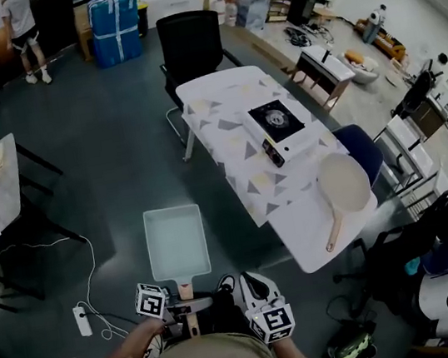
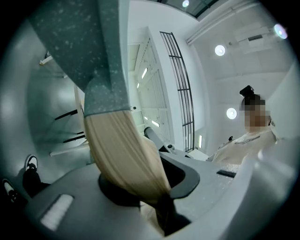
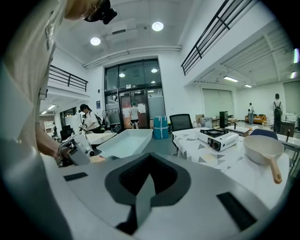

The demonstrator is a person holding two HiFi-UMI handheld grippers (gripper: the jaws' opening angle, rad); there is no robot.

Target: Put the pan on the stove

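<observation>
A pale green rectangular pan [image 1: 176, 240] with a wooden handle [image 2: 124, 154] hangs over the floor in front of me. My left gripper [image 1: 185, 308] is shut on that handle, and the pan's speckled underside [image 2: 79, 51] fills the left gripper view. My right gripper [image 1: 240, 291] is close beside it, shut and holding nothing. In the right gripper view the rectangular pan [image 3: 124, 140] lies ahead to the left. A portable gas stove [image 1: 279, 127] stands on the patterned table [image 1: 221, 107]. A round cream pan [image 1: 343, 183] with a wooden handle lies near the table's near end.
A black office chair [image 1: 191, 48] stands at the table's far end and a blue chair [image 1: 362, 148] at its right side. A power strip and cable [image 1: 82, 319] lie on the floor to my left. Desks with clutter line the right. A person [image 1: 23, 29] stands far off.
</observation>
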